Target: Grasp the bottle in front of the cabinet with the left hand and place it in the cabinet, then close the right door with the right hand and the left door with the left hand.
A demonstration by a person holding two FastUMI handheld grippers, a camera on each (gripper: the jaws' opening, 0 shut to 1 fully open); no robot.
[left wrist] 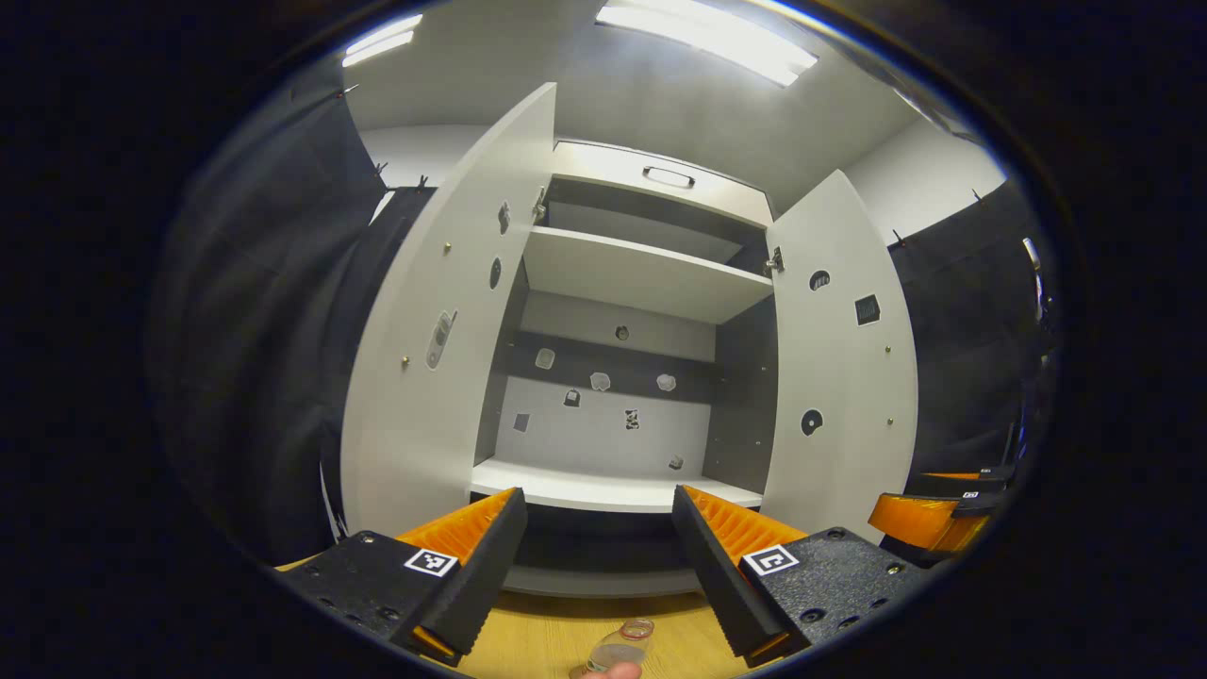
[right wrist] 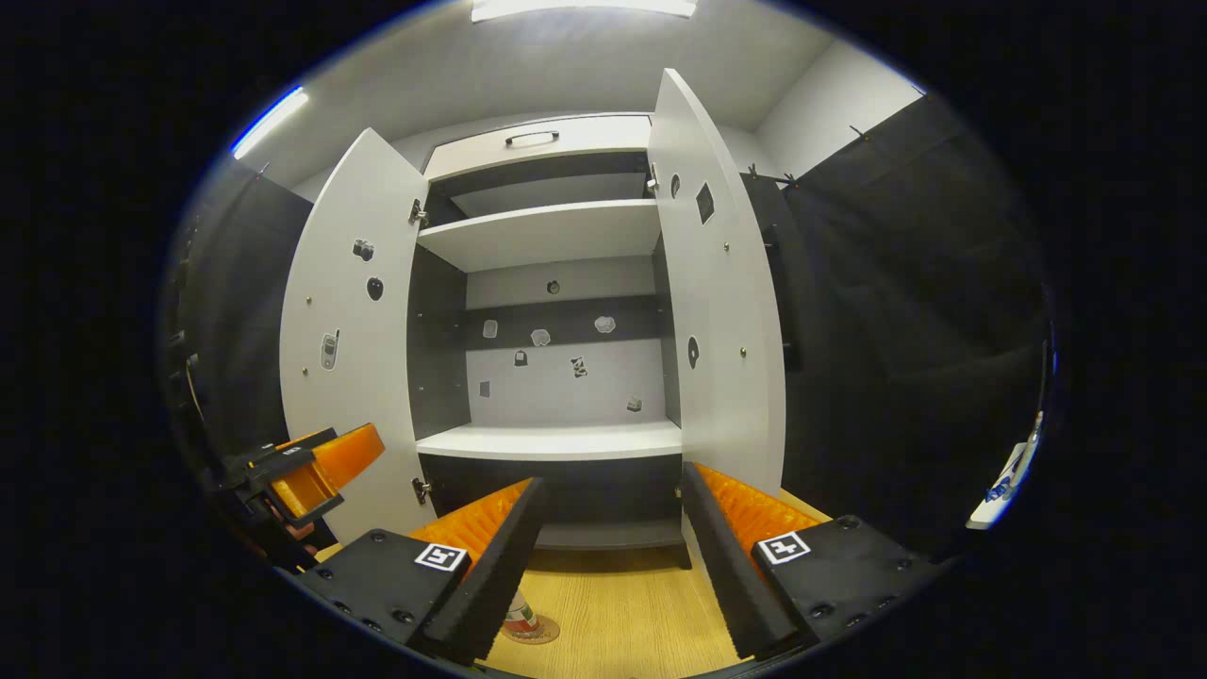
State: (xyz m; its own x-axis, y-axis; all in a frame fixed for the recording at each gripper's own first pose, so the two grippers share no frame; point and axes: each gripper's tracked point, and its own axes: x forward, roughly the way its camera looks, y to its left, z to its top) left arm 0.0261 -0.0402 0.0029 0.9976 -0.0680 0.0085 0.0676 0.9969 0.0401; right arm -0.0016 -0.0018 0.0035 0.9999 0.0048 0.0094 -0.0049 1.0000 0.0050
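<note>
Bottle (left wrist: 622, 648) stands before open cabinet (left wrist: 613, 490), label unreadable.

I see the cabinet (left wrist: 613, 396) at the far edge of the worktop (right wrist: 622, 613), both doors swung outward. The bottle (left wrist: 618, 649) stands on the worktop before it, near my edge.

Black screw-studded gripper bodies (left wrist: 599, 566), square coded markers, ridged fingers (left wrist: 471, 528).
</note>
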